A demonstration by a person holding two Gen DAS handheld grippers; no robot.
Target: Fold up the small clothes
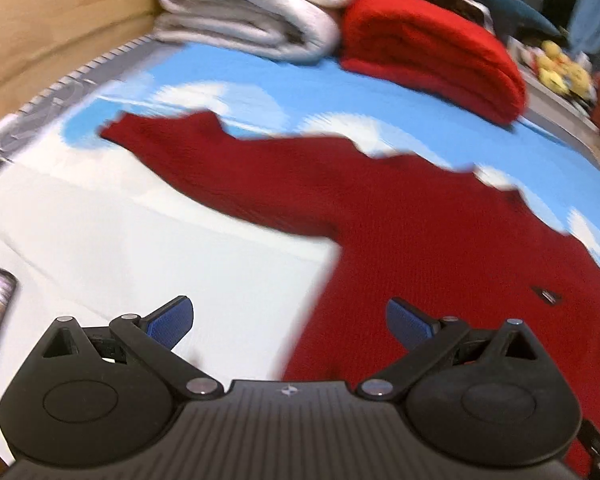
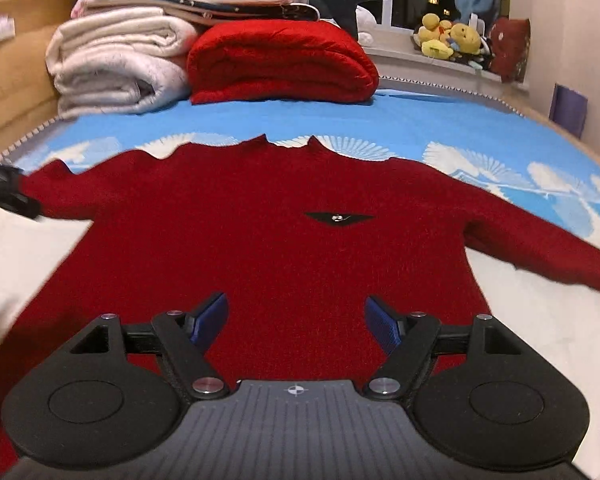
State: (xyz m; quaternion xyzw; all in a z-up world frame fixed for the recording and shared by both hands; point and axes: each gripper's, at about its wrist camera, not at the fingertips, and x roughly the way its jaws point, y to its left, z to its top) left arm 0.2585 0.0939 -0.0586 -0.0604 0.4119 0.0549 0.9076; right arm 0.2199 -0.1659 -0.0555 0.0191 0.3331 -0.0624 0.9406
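Observation:
A small red knit sweater (image 2: 268, 232) lies flat on the bed, front up, collar at the far side, both sleeves spread out. A black emblem (image 2: 339, 217) sits on its chest. My right gripper (image 2: 296, 320) is open and empty, hovering over the sweater's lower body. My left gripper (image 1: 290, 322) is open and empty, over the white sheet at the sweater's (image 1: 440, 248) left side edge, below the left sleeve (image 1: 204, 160). The left view is blurred. Part of the left gripper shows at the left edge of the right wrist view (image 2: 4, 194).
The bed has a blue and white patterned cover (image 2: 440, 128) and a white sheet (image 1: 140, 240). Folded white blankets (image 2: 116, 68) and a red blanket (image 2: 280, 64) are stacked at the far end. Plush toys (image 2: 448, 38) sit on the windowsill. A wooden headboard (image 1: 40, 20) runs along the left.

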